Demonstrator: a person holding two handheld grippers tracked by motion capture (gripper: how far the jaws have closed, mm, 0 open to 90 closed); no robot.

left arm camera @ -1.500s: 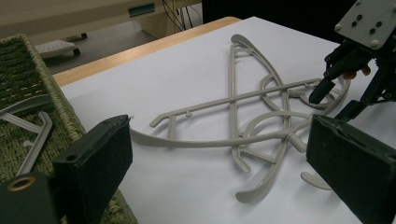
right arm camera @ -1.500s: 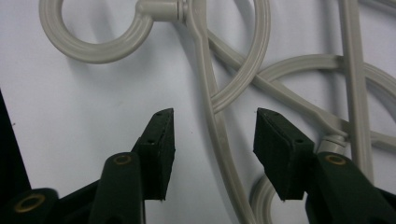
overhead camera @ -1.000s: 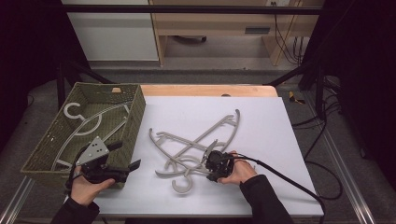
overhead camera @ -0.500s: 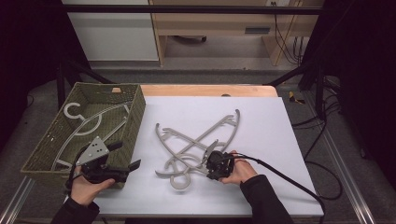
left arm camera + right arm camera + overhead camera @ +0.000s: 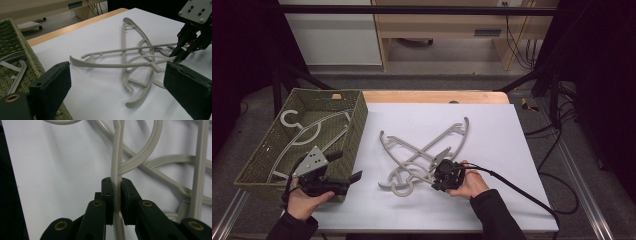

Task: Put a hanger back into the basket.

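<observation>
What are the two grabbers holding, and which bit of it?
The right gripper has just closed on a thin bar of a grey hanger, one of two lying crossed on the table. The left gripper is open and holds nothing.

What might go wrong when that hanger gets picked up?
1. The right gripper is shut on one thin bar of a hanger that lies crossed with a second hanger; lifting may drag the second one along, or it could drop off.
2. Gripped on so thin a bar, the hanger may swing or twist.
3. The basket already holds a hanger, so hooks might snag there.
</observation>
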